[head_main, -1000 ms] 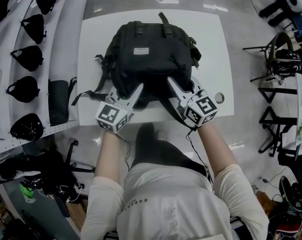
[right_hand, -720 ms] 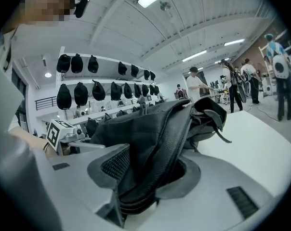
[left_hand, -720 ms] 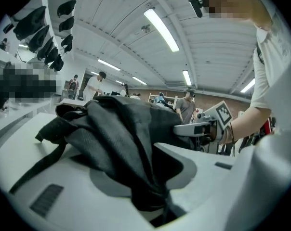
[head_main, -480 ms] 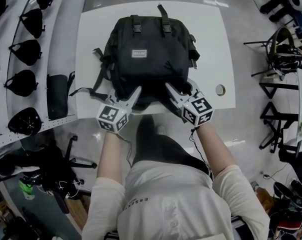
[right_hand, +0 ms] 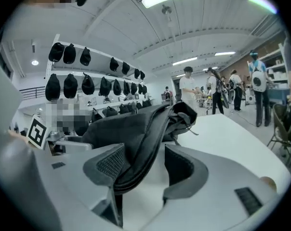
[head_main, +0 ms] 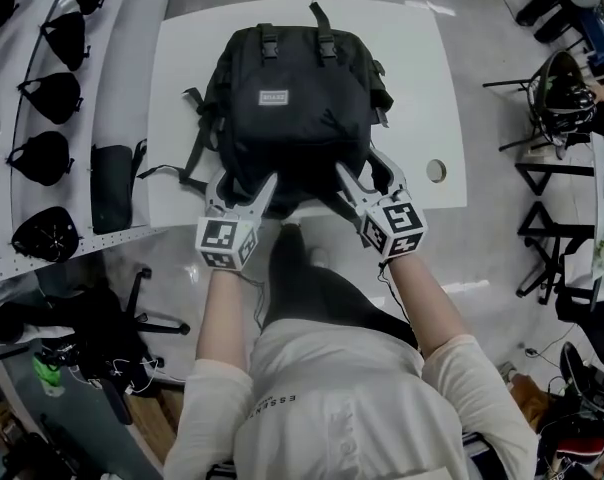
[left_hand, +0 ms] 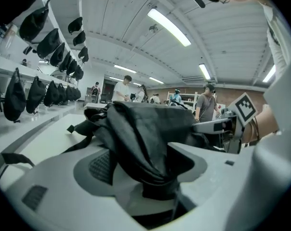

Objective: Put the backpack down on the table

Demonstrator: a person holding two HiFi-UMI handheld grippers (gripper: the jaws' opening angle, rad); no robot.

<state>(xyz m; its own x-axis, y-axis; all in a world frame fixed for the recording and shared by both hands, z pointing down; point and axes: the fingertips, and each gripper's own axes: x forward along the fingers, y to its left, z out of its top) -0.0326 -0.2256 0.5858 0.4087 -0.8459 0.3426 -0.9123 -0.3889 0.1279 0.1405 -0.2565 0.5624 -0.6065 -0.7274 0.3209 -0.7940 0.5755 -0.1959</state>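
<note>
While the black backpack (head_main: 297,98) is lying flat on the white counter (head_main: 422,88), its front panel with the small label is facing up and its top handle is pointing toward the far edge. Its near end is sitting at the near edge of the counter, right in front of the person. Its loose straps (head_main: 177,163) are trailing over the counter on the left side. The left tongs (head_main: 242,183) are reaching in at the near left corner of the pack, and the right tongs (head_main: 367,173) are doing the same at the near right corner. Both are pointing away from the person and slightly downward.

Both pairs of jaws have just been opening, and they are standing wide apart. In the left gripper view, a bunched fold of black fabric is hanging loosely in the gap between the 2 jaws, with the ribbed pad on one side showing bare beside it. In the right gripper view, a padded edge of the pack is leaning against the left-hand pad. Open space is showing between that edge and the other pad, so neither pair is clamping anything.

A round hole (head_main: 437,171) is showing in the counter just right of the pack. Black bags (head_main: 54,98) are hanging in a row along the white rack at the left. Several people (right_hand: 189,88) are standing in the background of the right gripper view.
</note>
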